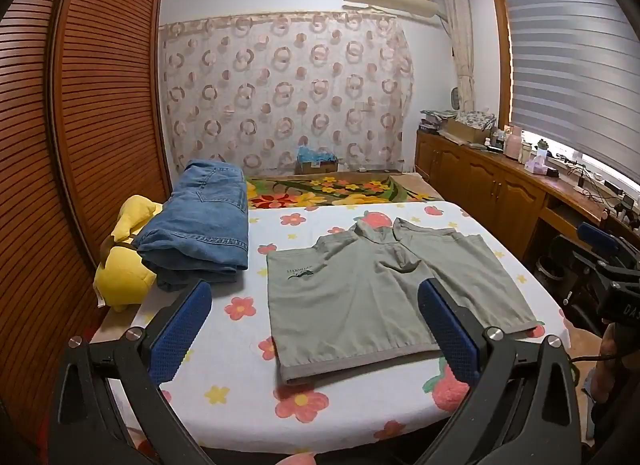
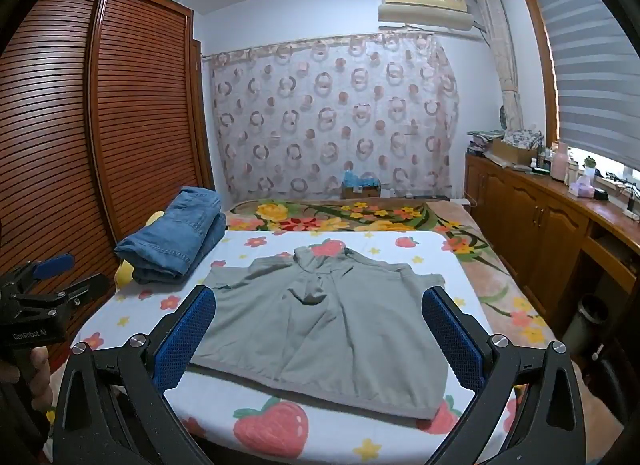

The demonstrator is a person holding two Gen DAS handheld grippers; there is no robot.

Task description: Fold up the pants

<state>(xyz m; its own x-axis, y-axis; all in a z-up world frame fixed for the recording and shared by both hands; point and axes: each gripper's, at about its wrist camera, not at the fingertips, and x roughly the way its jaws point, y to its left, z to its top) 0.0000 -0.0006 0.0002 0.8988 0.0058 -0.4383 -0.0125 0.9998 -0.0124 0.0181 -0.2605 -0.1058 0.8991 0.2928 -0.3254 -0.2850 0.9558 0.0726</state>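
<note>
The grey-green pants point(image 1: 384, 297) lie spread flat in the middle of the floral sheet point(image 1: 240, 377), the waistband toward the near edge and the two short legs pointing away, so both long sides are free to be picked up; I think this layout is made for a first fold, one leg over the other. The left gripper point(image 1: 314, 301) hangs above the near left part of the pants with its jaws wide and nothing between the blue pads point(image 1: 180, 333). The right gripper point(image 2: 320, 305) is also wide and empty, over the waistband side, and neither one touches the cloth (so the folding seems not yet begun). A folded pair of blue jeans point(image 1: 200, 221) rests at the left edge, apart from the pants, probably put aside as finished work, and it partly leans on a yellow plush toy point(image 1: 124, 265). The surface looks like a soft bed, so the thin cloth may wrinkle when it is pinched. Beyond the sheet is a flowered blanket point(image 1: 340, 187), then a curtain with ring patterns point(image 1: 288, 93). A brown slatted wardrobe point(image 1: 80, 105) stands at the left, and a wooden cabinet point(image 1: 500, 189) with small bottles runs under the window blind point(image 1: 572, 65).
</note>
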